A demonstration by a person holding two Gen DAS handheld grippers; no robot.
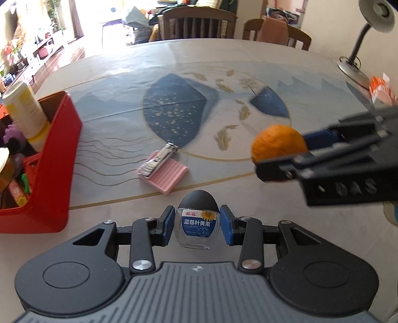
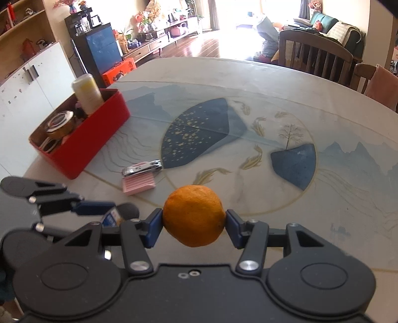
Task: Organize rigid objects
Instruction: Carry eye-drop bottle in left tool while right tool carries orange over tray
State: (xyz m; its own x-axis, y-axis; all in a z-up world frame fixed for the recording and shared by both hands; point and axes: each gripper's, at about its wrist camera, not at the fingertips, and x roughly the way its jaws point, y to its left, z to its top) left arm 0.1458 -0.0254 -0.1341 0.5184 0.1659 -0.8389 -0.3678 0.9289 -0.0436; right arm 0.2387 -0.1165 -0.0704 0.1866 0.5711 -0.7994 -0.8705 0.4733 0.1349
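Note:
A small clear bottle (image 1: 197,228) with a black cap and a blue label stands between the blue pads of my left gripper (image 1: 197,217), which is shut on it just above the table. My right gripper (image 2: 194,221) is shut on an orange mandarin (image 2: 194,216) and holds it off the table, to the right of the left gripper. In the left wrist view the mandarin (image 1: 276,141) and the right gripper (image 1: 278,161) come in from the right edge. A silver nail clipper (image 1: 159,159) lies on a pink ridged pad (image 1: 171,179) in front of both. The red box (image 1: 52,174) stands at the left.
The red box (image 2: 99,139) holds a cream bottle (image 2: 87,93), a glass jar (image 2: 59,123) and several small items. A desk lamp (image 1: 353,67) and an orange packet (image 1: 380,89) sit at the table's right edge. Wooden chairs (image 1: 199,22) stand behind the round table.

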